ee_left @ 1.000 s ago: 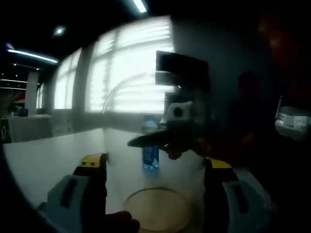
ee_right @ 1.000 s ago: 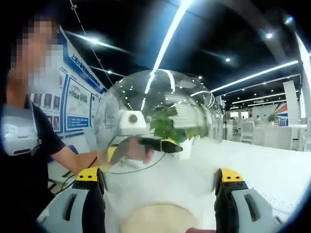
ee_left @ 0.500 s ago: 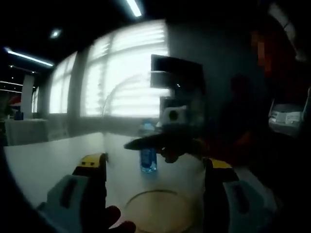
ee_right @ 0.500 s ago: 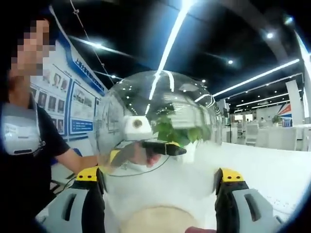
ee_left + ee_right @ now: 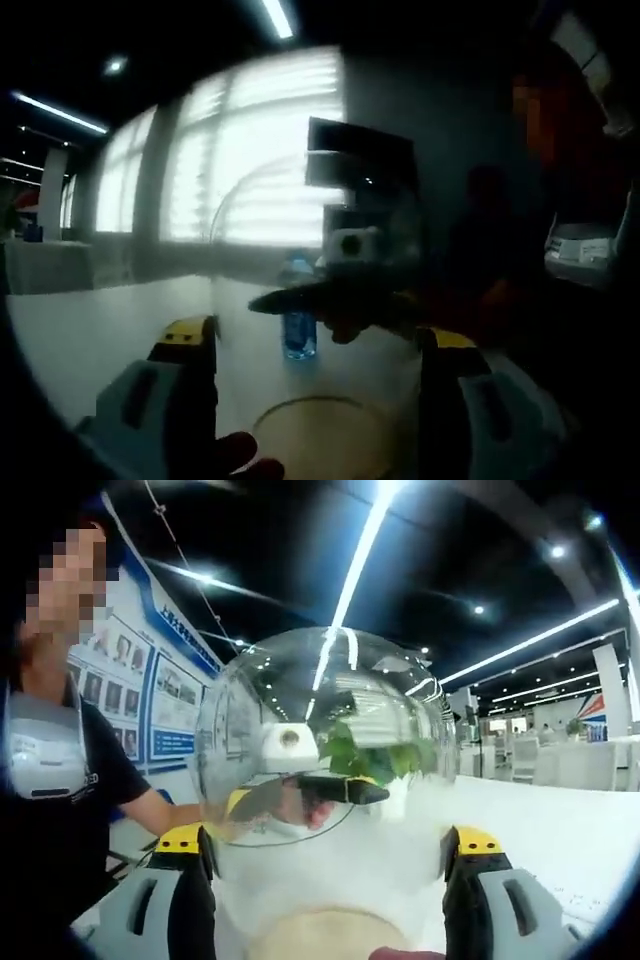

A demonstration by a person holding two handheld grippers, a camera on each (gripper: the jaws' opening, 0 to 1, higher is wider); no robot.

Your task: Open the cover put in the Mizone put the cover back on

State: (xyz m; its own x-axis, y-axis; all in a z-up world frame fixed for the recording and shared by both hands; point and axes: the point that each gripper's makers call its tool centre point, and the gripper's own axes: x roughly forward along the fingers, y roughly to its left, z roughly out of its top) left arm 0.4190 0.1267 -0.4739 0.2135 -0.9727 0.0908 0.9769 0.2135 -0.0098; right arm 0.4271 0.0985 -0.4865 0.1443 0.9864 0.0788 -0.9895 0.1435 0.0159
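Note:
A clear dome cover [image 5: 320, 700] stands between the wide-set jaws of my right gripper [image 5: 325, 845], its sides meeting both yellow-tipped fingers. Seen through the glass, my left gripper [image 5: 300, 785] is on the far side, held by a hand. In the left gripper view the same cover [image 5: 250, 220] shows as a faint arc between the jaws of my left gripper [image 5: 318, 350], with the right gripper [image 5: 330, 300] beyond it. A blue Mizone bottle [image 5: 298, 325] stands upright on the white table [image 5: 90, 320] behind the cover. A round beige base [image 5: 320, 435] lies low between the jaws.
A person in a dark shirt [image 5: 50, 780] stands at the left. A green plant [image 5: 360, 750] shows through the glass. The white table [image 5: 560, 840] runs off to the right. A dark screen [image 5: 360, 160] stands before bright windows.
Almost nothing has changed. Both views have drifted slightly, so the bottle sits a little further left in the left gripper view. The cover stays between the jaws.

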